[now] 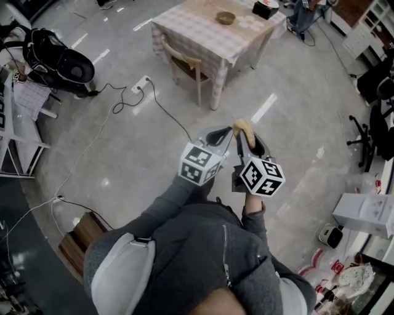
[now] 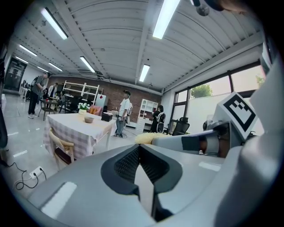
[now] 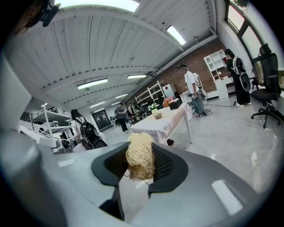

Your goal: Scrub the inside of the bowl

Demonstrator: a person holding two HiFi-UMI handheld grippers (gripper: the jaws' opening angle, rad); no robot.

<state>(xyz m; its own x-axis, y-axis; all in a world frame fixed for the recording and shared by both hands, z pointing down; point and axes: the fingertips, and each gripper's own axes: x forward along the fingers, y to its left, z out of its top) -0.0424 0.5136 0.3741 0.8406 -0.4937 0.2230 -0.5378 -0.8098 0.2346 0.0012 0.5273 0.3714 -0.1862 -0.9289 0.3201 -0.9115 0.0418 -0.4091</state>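
Right gripper view has the right gripper [image 3: 140,148] pinching a straw-coloured scrubber [image 3: 140,156]. Its two dark pads press into the lower part from either side, and the tuft stands up above them. Left gripper view shows the left gripper [image 2: 139,150] with its jaws pressed together and nothing between them. From the head view, both are held side by side in front of the person, over bare floor [image 1: 295,123].

The bowl [image 1: 225,18] is well apart from them. It stands upright on a table [image 1: 197,34] with a checked cloth, and a chair [image 1: 184,61] is pushed in at the table's near side.

The scrubber looks like a loose bundle of fibres, so it is probably light and springy and likely to squash and splay under pressure. The low grip leaves plenty of tuft free to work with. The bowl is small and looks light, so it would probably slide or tip on the cloth once scrubbing starts. The empty left gripper would do best to clamp the rim on the side away from the scrubbing.

By count there are two grippers, one scrubber, one bowl, one table and one chair. At least three people stand in the background of the gripper views.
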